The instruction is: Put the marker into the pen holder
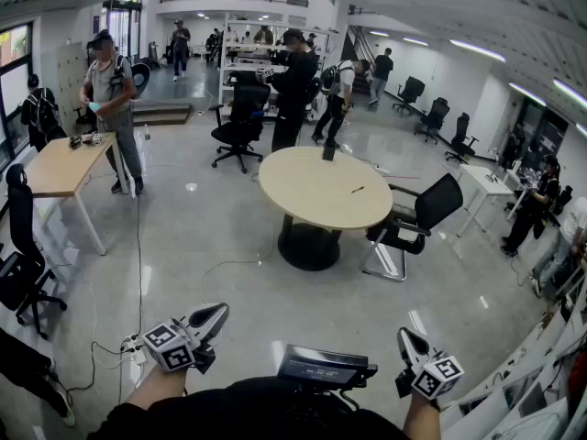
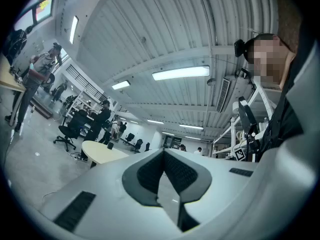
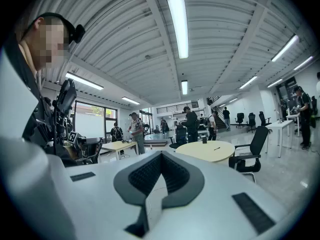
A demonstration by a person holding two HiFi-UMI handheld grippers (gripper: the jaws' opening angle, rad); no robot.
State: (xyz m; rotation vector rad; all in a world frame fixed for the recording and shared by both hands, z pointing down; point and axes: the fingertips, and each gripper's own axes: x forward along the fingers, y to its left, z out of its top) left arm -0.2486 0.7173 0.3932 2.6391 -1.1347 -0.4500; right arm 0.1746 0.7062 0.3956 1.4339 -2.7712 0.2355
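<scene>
**Left gripper** [image 1: 218,313]: pale grey moulded shell with black ribbed pads. The jaws are pressed together to a point with nothing between them. It carries a cube of black-and-white square markers and is held low at the left of the head view, tips tilted slightly upward.

**Right gripper** [image 1: 407,336]: same build and same marker cube. The jaws are fully together and empty. It is held low at the right, well apart from the left gripper.

**Floor** [image 1: 183,236]: glossy grey, mirroring the ceiling strip lights. A thin pale cable [image 1: 213,269] loops across it between the grippers and the round surface.

**Round surface** [image 1: 303,200]: smooth pale wood-tone disc on a dark cylindrical pedestal, well ahead of both grippers.

**Marker** [image 1: 357,190]: thin dark stick lying flat on the right part of the disc.

**Pen holder** [image 1: 328,152]: small dark upright container at the far edge of the same disc, apart from the marker. It is too small to tell whether it is round or square.

**Chair** [image 1: 424,211]: black, with a curved back and a bright metal frame, just beside the disc's right edge.

**Rectangular surface** [image 1: 50,168]: light wood top on white legs, at the left.

**Background:** several standing persons, black swivel chairs and white shelving.
</scene>
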